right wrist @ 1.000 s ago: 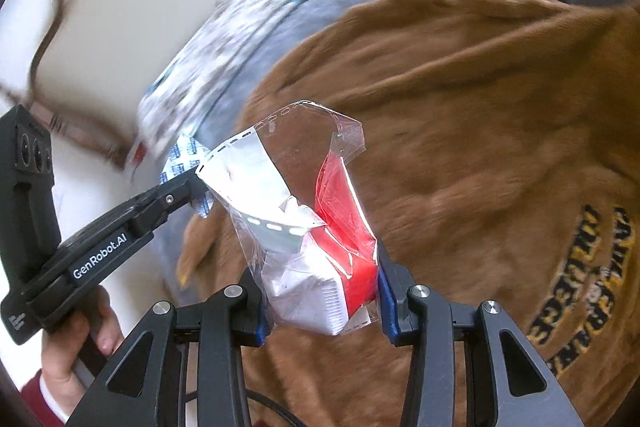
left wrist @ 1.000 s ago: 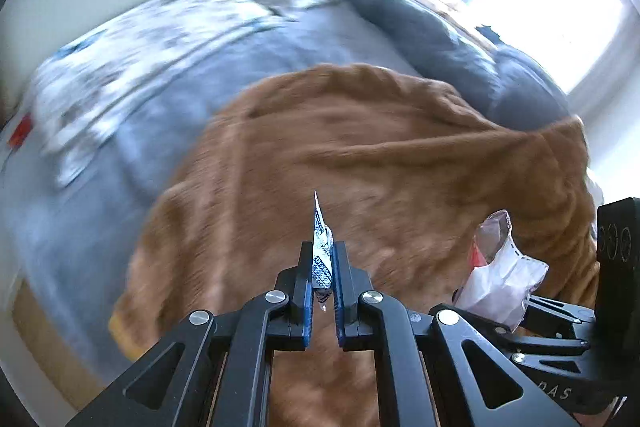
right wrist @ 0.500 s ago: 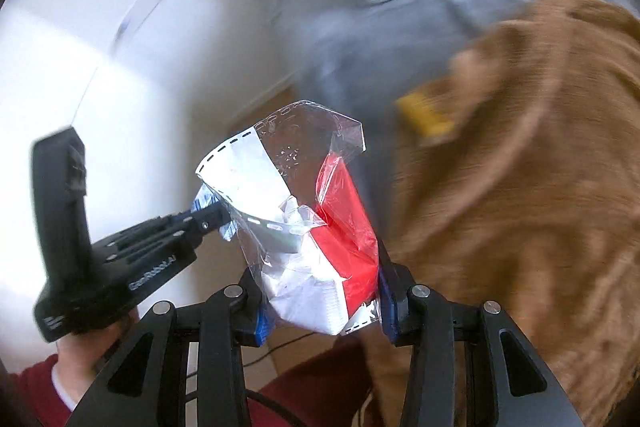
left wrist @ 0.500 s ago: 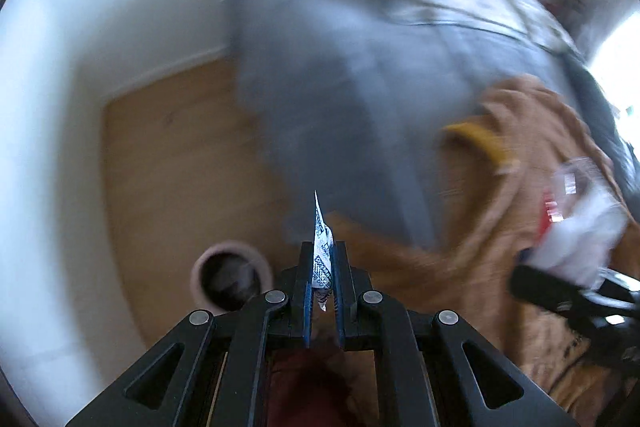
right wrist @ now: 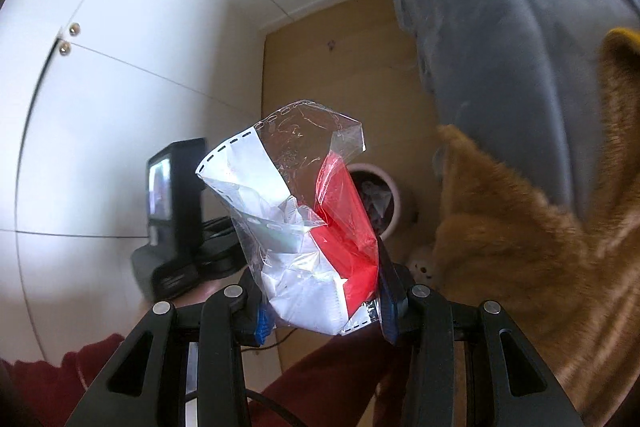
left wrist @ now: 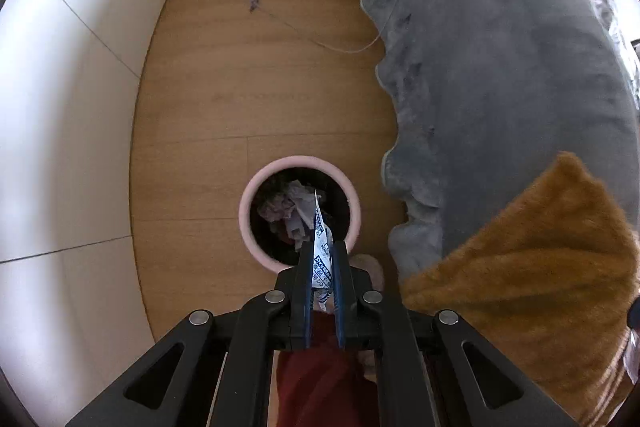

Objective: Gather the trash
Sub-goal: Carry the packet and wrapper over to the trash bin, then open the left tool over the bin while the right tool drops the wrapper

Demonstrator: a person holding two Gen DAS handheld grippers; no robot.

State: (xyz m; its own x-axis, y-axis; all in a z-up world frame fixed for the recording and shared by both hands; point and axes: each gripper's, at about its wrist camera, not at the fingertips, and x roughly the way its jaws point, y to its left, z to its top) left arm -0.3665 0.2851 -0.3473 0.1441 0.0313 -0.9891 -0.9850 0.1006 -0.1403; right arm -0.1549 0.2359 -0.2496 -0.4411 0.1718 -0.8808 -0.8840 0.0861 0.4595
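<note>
The left hand-held gripper (left wrist: 323, 259) points straight down over a pink-rimmed trash bin (left wrist: 256, 187) standing on the wooden floor (left wrist: 240, 87). Its blue-padded jaws are clamped together on a small flat wrapper (left wrist: 322, 247), white with blue print, whose pointed end sticks out past the fingertips above the bin's mouth. Inside the bin lies crumpled whitish paper (left wrist: 294, 207) against a dark lining.

The right hand-held gripper (right wrist: 324, 307) is closed on a larger crinkled plastic bag (right wrist: 296, 203): clear film at the top with a perforated edge, a white panel on one side and a bright red panel on the other, and crumpled white material stuffed in its lower part. The bag stands upright out of the jaws, pinched at its base. Behind it the pink bin (right wrist: 394, 195) shows partly.

A grey blanket (left wrist: 500, 67) hangs off the bed at the right, with a brown fleece (left wrist: 540, 267) over it, near the bin.
</note>
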